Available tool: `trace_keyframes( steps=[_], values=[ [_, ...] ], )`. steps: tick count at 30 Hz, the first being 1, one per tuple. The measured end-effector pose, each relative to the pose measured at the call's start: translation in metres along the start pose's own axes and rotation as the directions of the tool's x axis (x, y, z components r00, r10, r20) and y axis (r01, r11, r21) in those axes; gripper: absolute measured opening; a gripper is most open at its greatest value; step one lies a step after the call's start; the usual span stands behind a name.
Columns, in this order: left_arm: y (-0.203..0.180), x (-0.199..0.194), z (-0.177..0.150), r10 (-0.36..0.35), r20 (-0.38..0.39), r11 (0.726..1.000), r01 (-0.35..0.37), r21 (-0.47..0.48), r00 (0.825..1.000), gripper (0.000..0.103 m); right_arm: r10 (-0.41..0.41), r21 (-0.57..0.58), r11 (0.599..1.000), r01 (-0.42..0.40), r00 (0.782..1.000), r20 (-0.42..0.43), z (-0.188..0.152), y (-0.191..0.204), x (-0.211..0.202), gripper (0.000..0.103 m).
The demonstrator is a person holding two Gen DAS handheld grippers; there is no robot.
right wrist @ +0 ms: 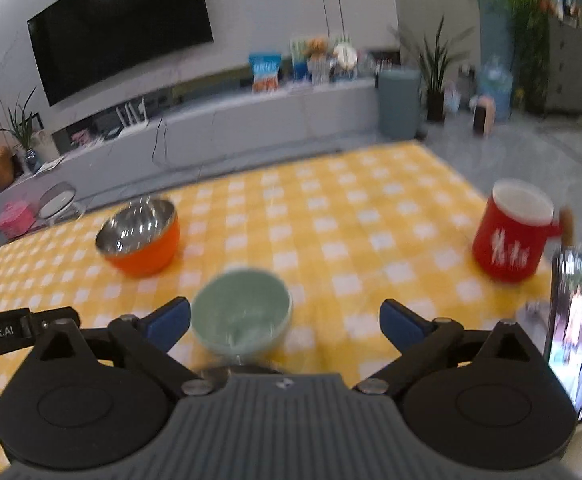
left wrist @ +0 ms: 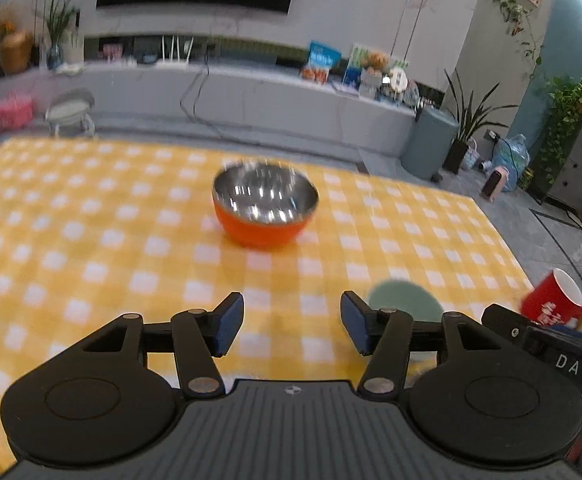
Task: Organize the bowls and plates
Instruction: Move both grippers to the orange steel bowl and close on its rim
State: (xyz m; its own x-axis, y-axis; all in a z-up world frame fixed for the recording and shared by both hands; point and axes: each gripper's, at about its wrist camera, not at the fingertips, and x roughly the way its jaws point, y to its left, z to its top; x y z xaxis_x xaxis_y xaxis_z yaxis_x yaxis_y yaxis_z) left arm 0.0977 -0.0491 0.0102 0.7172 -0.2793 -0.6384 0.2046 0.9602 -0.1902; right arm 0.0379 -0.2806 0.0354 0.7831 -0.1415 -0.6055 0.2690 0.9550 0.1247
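An orange bowl (left wrist: 265, 210) with a shiny steel inside stands upright on the yellow checked tablecloth (left wrist: 91, 240), ahead of my left gripper (left wrist: 292, 322). That gripper is open, with only cloth between its blue pads. A pale green bowl (left wrist: 405, 304) sits just right of its right finger. In the right wrist view the green bowl (right wrist: 242, 316) lies low between the wide open fingers of my right gripper (right wrist: 285, 326), nearer the left pad, and no pad presses on it. The orange bowl (right wrist: 141, 240) stands further off to the left.
A red mug (right wrist: 511, 236) with white writing stands at the right of the table, and also shows at the right edge as the red mug (left wrist: 555, 300). A phone (right wrist: 577, 328) with a lit screen stands upright at the near right. Beyond the table are a stool (left wrist: 71, 110) and a TV bench.
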Motion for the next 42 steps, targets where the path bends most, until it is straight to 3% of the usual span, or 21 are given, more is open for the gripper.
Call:
trace_keyframes(
  steps=[3,7,15,28,34,39,42],
  values=[
    [0.005,0.005,0.01,0.017,0.025,1.0,-0.018,0.013,1.0,0.065,0.028,-0.04,0.999,-0.028,1.0,-0.006,0.012,0.012,0.012,0.099],
    [0.016,0.012,0.022,0.021,0.056,1.0,-0.021,-0.004,0.998,0.065,0.062,0.004,0.998,-0.062,0.997,-0.037,0.028,0.025,0.033,0.099],
    [0.038,0.041,0.046,0.022,0.029,0.999,-0.021,-0.027,0.999,0.065,0.127,0.097,0.988,-0.117,0.986,-0.11,0.055,0.05,0.083,0.098],
    [0.063,0.107,0.069,0.034,-0.038,0.988,-0.04,-0.152,0.999,0.066,0.171,0.14,0.98,-0.14,0.956,-0.238,0.078,0.085,0.164,0.072],
    [0.068,0.139,0.075,0.087,-0.089,0.982,-0.101,-0.16,0.992,0.066,0.19,0.147,0.977,-0.155,0.944,-0.27,0.08,0.098,0.191,0.067],
    [0.066,0.156,0.076,0.074,-0.12,0.984,-0.092,-0.152,0.99,0.064,0.228,0.172,0.968,-0.182,0.924,-0.308,0.073,0.096,0.207,0.057],
    [0.064,0.162,0.076,0.061,-0.135,0.985,-0.082,-0.154,0.989,0.051,0.251,0.204,0.96,-0.193,0.915,-0.316,0.072,0.092,0.212,0.056]
  ],
)
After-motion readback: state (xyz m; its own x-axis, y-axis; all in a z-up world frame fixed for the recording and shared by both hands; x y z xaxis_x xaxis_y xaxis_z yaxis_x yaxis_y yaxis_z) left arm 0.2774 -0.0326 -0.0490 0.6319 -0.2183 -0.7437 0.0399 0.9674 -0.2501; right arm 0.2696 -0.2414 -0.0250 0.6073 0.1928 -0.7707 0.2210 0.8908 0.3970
